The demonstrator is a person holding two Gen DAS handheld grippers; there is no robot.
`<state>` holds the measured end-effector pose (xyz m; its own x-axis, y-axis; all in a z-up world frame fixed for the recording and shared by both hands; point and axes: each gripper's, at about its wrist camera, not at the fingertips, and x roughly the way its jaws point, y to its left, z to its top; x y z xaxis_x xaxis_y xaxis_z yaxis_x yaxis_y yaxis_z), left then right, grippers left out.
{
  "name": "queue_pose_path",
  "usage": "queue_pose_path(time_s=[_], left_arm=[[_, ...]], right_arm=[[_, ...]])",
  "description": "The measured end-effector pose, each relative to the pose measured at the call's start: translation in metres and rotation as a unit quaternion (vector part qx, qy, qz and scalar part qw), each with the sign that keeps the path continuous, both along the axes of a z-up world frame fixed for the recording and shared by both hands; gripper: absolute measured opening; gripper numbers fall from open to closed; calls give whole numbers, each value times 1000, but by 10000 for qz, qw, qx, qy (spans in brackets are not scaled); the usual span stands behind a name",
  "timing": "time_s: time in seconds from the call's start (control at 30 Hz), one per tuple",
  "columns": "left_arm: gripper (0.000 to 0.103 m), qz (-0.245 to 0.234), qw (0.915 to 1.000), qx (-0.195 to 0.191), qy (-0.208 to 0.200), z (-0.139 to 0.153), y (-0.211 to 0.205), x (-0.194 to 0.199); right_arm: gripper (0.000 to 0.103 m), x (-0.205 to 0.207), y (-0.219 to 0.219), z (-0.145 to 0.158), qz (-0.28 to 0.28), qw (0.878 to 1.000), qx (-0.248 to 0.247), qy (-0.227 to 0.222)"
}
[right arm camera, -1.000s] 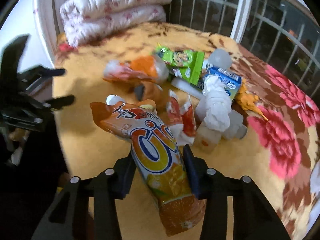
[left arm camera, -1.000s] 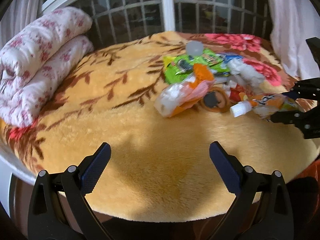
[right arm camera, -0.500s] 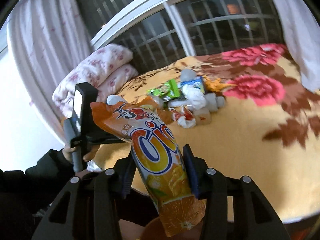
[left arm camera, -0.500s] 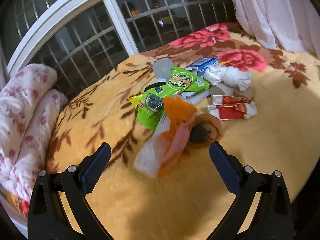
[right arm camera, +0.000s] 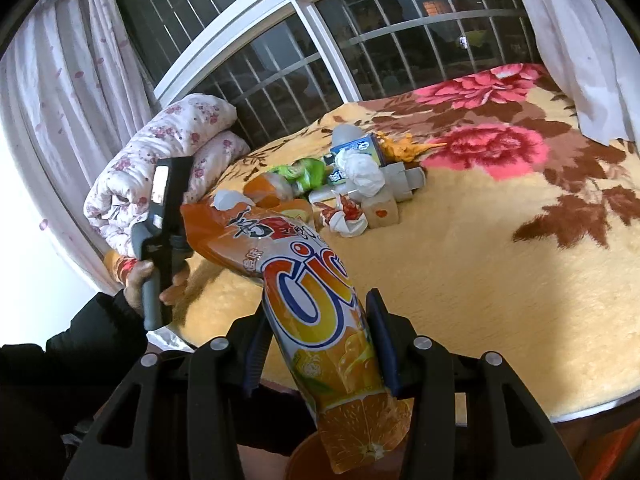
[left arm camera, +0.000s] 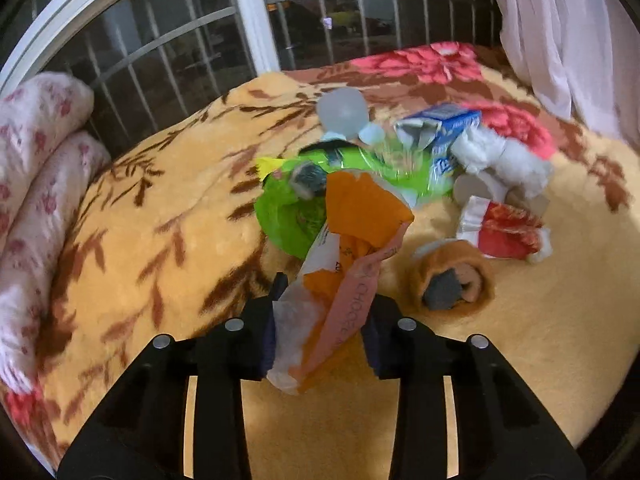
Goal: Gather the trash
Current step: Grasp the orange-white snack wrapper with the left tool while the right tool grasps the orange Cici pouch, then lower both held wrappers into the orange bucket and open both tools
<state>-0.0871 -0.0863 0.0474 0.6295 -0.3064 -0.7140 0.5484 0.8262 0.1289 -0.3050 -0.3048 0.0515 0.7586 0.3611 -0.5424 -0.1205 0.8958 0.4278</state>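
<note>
Left gripper (left arm camera: 322, 336), wide open a second ago, had clamped the crumpled orange-and-white wrapper (left arm camera: 344, 256) at six o'clock; right gripper (right arm camera: 316, 344) still pinched the orange juice pouch (right arm camera: 308, 300). Two collected!

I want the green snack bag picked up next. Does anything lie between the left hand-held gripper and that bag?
Yes. The left hand-held gripper is shut on an orange and white crumpled wrapper, whose far end lies over the near edge of the green snack bag.

left: my left gripper (left arm camera: 322, 316) went from wide open to clamped on the orange-and-white wrapper (left arm camera: 340, 272) | right: my right gripper (right arm camera: 316, 344) lifted the orange juice pouch (right arm camera: 316, 308) off the blanket (right arm camera: 480, 264), now near its edge
</note>
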Motion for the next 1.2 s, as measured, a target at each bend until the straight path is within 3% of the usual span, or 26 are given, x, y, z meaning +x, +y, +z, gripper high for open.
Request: queue_pose_path(time_s=[0.2, 0.33, 0.47, 0.6, 0.8, 0.97, 1.13, 1.2], left_arm=[[33, -55, 9977, -673, -90, 46, 27, -59], [33, -231, 9959, -848, -223, 67, 33, -112], [33, -482, 9948, -867, -247, 66, 33, -164], [33, -799, 9942, -717, -55, 43, 25, -212], [33, -1332, 9883, -417, 613, -13, 14, -254], [33, -1461, 9834, 71, 1074, -60, 5, -261], [33, -1405, 9772, 556, 1489, -103, 8, -260], [40, -1356, 9739, 627, 1710, -116, 8, -254]], right_arm=[[45, -16, 10, 9, 56, 9999, -16, -134], [45, -34, 23, 12, 165, 9997, -116, -165], [45, -56, 31, 9, 113, 9996, -259, -32], [46, -80, 33, -2, -46, 9991, -384, 196], [46, -116, 29, -30, -408, 9959, -485, 648], [45, -119, 32, -69, -525, 9883, -582, 1306], [45, -106, 55, -101, -174, 9830, -603, 1726], [46, -97, 63, -113, -43, 9810, -588, 1850]])
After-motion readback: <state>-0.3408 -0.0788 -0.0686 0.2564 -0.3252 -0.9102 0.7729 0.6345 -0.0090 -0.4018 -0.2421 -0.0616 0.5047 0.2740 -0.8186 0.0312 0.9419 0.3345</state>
